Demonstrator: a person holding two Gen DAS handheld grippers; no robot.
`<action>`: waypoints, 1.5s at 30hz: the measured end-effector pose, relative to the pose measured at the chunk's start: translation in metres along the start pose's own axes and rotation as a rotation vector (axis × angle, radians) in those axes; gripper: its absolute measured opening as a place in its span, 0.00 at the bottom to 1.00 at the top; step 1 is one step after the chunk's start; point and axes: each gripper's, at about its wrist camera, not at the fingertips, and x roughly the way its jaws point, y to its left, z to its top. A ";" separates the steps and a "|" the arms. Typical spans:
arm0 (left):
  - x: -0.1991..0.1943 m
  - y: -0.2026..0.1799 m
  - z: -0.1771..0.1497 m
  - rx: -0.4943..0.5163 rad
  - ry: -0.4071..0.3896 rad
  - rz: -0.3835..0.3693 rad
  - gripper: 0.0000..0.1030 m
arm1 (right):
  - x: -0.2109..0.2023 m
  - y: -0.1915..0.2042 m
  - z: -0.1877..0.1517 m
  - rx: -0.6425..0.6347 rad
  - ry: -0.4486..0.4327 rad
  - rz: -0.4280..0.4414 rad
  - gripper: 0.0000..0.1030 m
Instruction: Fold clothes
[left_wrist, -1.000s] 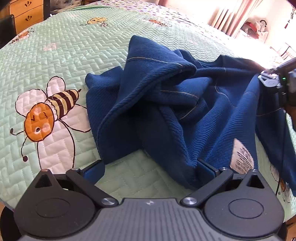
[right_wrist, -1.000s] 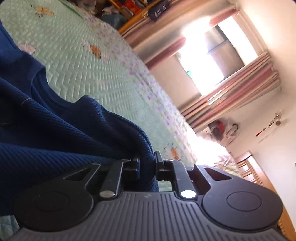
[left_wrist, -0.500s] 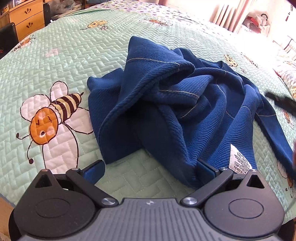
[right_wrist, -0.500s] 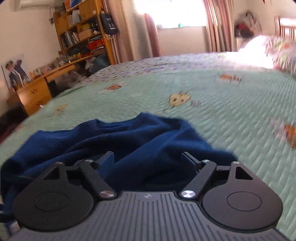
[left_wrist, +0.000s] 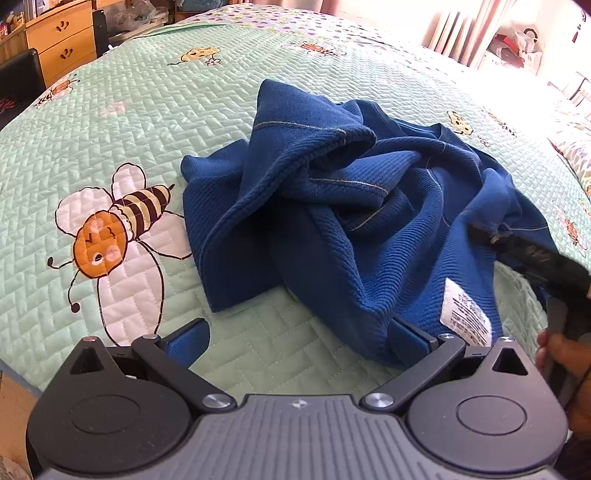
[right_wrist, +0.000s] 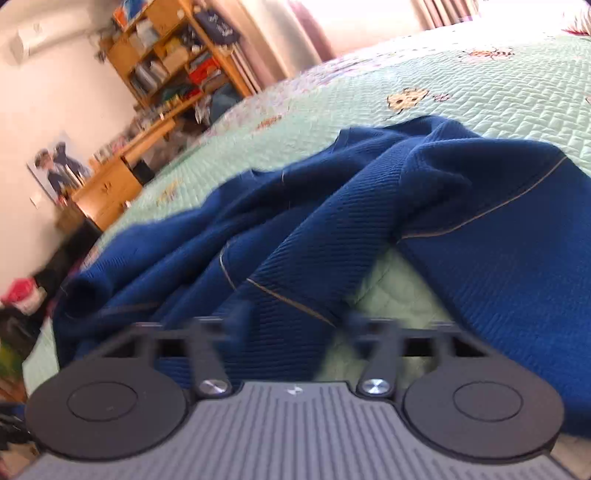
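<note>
A dark blue knit garment (left_wrist: 332, 206) lies crumpled in the middle of the left wrist frame, on a bed covered by a pale green quilted bedspread (left_wrist: 155, 107) stitched with cartoon bees. One large bee (left_wrist: 110, 229) sits at the left of that frame, just beside the garment's left edge. A white care label (left_wrist: 466, 312) shows on the cloth at the lower right.

The left tool (left_wrist: 295, 341) fills the bottom of its frame with its jaws spread wide. Its right finger (left_wrist: 408, 334) touches the near fold of the garment, while the other finger stands over bare bedspread; nothing is pinched between them.

At the right edge of the same frame the right tool (left_wrist: 495, 238) reaches in, blurred, onto the garment's right side, with part of a hand (left_wrist: 554, 350) behind it.

In the right wrist frame the garment (right_wrist: 369, 229) spreads across the middle, and a fold of it runs down between the right tool's (right_wrist: 291, 325) fingers. Those jaws are closing around that fold, though the blur hides whether the pads press it yet.

A wooden bookshelf (right_wrist: 173, 59) stands at the upper left.
</note>
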 end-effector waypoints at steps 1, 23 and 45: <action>-0.001 0.000 0.000 0.003 0.002 -0.001 0.99 | 0.001 0.000 -0.001 0.001 0.010 0.010 0.09; -0.034 0.018 0.014 -0.026 -0.130 -0.047 0.99 | -0.111 -0.044 -0.044 0.106 -0.222 -0.103 0.32; 0.070 0.023 0.209 0.027 -0.129 0.015 0.99 | -0.022 -0.003 -0.053 -0.147 -0.196 0.148 0.85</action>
